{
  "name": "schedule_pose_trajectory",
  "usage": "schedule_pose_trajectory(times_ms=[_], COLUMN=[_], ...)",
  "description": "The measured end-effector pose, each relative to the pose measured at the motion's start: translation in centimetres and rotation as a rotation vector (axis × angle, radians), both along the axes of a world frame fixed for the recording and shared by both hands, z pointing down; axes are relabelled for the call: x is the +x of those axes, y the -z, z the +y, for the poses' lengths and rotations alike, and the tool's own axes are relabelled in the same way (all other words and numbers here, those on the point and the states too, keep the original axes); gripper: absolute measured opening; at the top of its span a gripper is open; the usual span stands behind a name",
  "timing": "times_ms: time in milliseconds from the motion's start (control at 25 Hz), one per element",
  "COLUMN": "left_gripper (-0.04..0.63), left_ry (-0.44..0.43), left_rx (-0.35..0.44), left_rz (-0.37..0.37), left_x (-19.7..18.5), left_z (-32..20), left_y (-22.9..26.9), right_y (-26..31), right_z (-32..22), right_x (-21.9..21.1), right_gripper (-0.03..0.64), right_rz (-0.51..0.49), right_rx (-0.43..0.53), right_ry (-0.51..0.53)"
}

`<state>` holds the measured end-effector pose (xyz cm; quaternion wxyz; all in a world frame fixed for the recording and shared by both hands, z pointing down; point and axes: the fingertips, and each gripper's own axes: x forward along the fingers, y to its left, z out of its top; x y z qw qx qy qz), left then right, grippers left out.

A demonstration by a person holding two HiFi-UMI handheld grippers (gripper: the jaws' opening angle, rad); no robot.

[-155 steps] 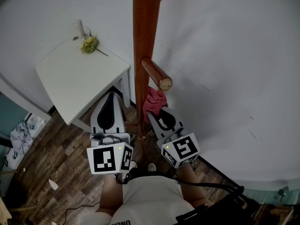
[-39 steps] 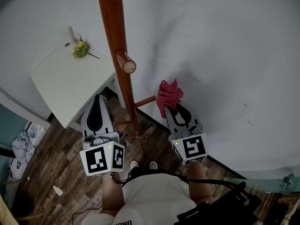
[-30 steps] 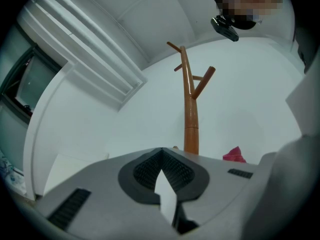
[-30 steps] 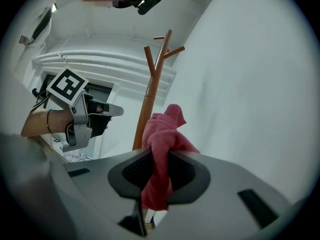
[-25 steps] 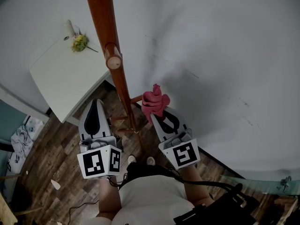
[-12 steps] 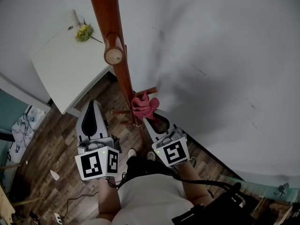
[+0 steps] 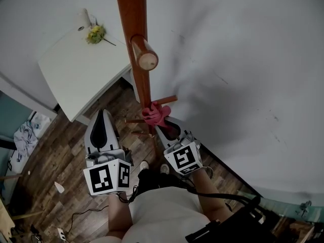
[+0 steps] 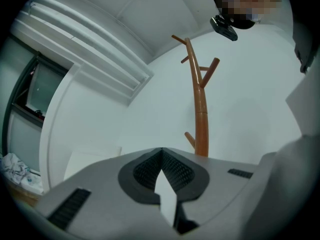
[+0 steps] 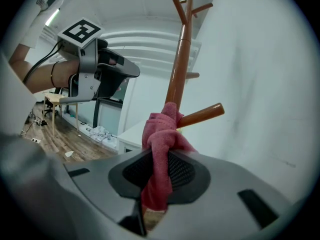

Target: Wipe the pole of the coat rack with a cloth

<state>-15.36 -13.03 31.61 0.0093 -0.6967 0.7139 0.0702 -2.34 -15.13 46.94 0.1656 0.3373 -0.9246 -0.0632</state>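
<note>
Low on the coat rack, pressing a bunched pink cloth (image 7: 154,114) against the pole (image 7: 132,9) with the right hand-held gripper (image 7: 163,123). Clenched hard on the fabric, loose end trailing back between the jaws, wad sticking out past the tips and pointing at the wood. Touching the pole just under a short lower peg (image 7: 165,100). Looking at an upright pole here, long axis vertical, rising from the wooden floor (image 7: 61,156) with pegs angling up and outward. Over on the other side, holding the left hand-held gripper (image 7: 103,113) clear of the pole, jaws pressed together on nothing, aimed towards the white tabletop (image 7: 76,70) with its small yellow flower (image 7: 95,34).
</note>
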Motion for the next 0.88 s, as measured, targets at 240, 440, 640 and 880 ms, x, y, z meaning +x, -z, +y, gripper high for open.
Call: schedule_pose_trajectory(times_ms=[240,440,640,880], left_gripper=[0.009,0.009,0.009,0.009], left_ry=[-0.001,0.006,0.004,0.014], left_rx=[0.001,0.006,0.011,0.019], left_rz=[0.009,0.013,0.016,0.022], left_x=[-0.3,-0.6,-0.6,-0.9], left_z=[-0.1,0.0,0.0,0.2], left_y=[-0.1,0.0,0.1,0.3], right_y=[-0.5,-0.6,-0.7,-0.5], right_z=[0.0,0.3,1.1,1.8], right_x=[-0.5,-0.6,-1.0,-0.9], right_gripper=[0.081,0.081,0.081,0.081], right_rz=[0.036,0.052,0.074,0.093], right_rx=[-0.007,-0.015,-0.032,-0.042], right_ry=[0.021,0.041,0.08,0.107])
